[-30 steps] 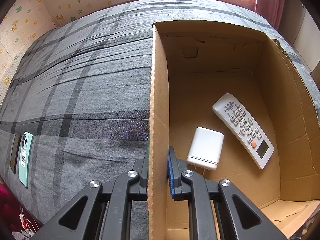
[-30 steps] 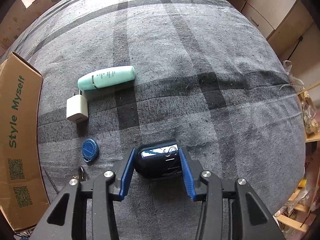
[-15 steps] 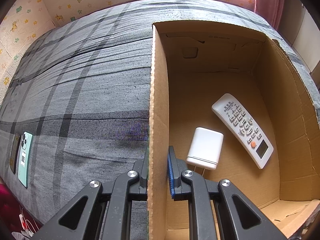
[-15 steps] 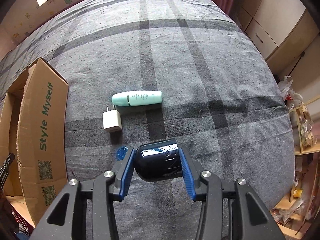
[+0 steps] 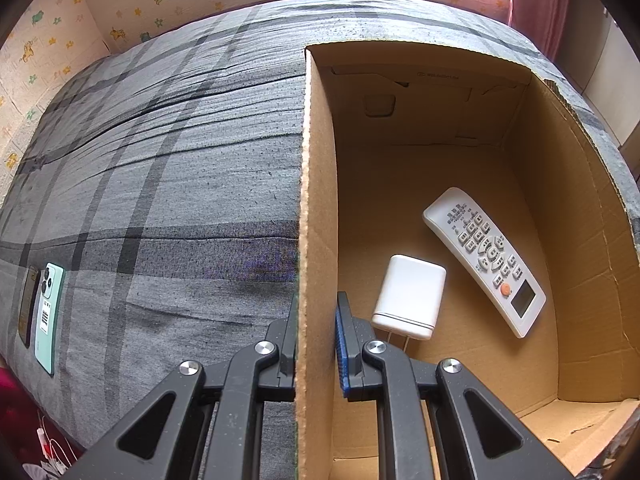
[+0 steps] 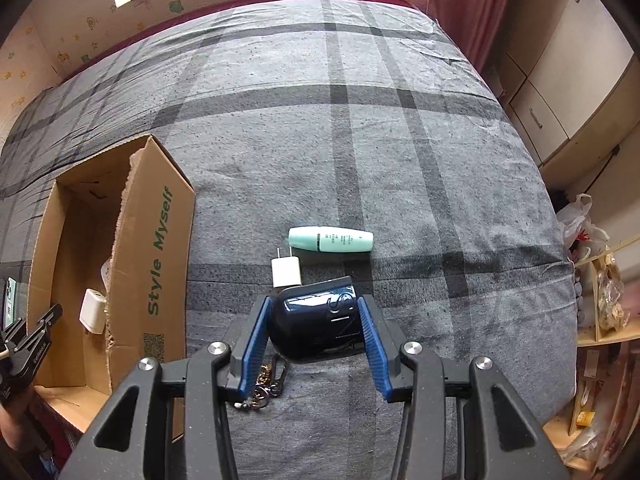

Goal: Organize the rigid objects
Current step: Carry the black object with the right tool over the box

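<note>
The right gripper, black-armed with ribbed blue pads, is clamped on a glossy dark navy rounded case with a pale logo, held clear above the grey plaid bedspread. Just under its left finger lies a small bunch of metal keys and rings. Beyond the case, on the woven cloth, lie a small white square plug charger with two prongs and, just past it, a smooth mint-green cylindrical bottle on its side.

The left gripper is pinched narrow on the near side wall of the open brown corrugated cardboard box, one finger outside, the blue-padded one inside. On the box floor lie a white rounded rectangular power adapter, prongs toward the gripper, and farther in a long white remote control with grey buttons, one orange button and a small screen.

Only the left wrist view shows the remote whole and a mint-green phone beside a dark one at the bed's edge. Only the right wrist view shows the box's outside with green lettering, the wooden cupboards and the pink curtain.
</note>
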### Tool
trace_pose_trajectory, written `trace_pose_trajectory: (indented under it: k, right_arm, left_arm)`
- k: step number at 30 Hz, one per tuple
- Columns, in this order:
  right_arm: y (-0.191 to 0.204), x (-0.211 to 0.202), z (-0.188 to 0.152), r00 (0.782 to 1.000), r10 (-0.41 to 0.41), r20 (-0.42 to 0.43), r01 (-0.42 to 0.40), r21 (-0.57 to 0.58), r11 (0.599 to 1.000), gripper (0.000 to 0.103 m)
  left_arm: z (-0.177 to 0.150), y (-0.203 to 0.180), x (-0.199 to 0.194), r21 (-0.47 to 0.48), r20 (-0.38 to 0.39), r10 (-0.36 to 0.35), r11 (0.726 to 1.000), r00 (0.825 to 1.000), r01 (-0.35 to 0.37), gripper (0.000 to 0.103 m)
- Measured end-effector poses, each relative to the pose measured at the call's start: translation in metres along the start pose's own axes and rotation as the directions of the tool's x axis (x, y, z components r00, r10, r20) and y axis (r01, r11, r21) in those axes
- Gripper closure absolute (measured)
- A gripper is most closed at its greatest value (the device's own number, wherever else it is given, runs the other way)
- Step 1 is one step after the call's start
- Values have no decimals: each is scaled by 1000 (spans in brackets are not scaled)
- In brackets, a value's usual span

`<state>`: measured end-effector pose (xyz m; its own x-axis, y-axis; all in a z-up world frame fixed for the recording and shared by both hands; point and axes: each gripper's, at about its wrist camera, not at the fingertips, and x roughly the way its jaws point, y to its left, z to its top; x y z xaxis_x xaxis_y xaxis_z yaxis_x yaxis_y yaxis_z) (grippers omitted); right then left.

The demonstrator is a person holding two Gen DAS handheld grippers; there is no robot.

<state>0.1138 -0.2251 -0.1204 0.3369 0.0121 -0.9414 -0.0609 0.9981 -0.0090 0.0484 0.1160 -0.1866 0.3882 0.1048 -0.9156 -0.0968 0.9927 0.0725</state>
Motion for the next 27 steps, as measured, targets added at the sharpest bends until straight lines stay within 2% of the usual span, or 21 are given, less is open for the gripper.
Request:
trace_pose_trajectory:
  k: [9,23,27]
  right_arm:
    - [43,-15,12,998,46,32,-44,-77,996,55]
    - [113,-22,22,992,118,36,-110,-181,977,58]
    - [128,-20,24,993,110,38,-100,-209,973,59]
  left_arm:
    - [-1,-1,0,1,1,-1,1000,1000,1,87]
    - [-1,-1,0,3,1,-3,1000,1000,3,87]
    - [-1,0,0,3,1,-5,1000,1000,5,87]
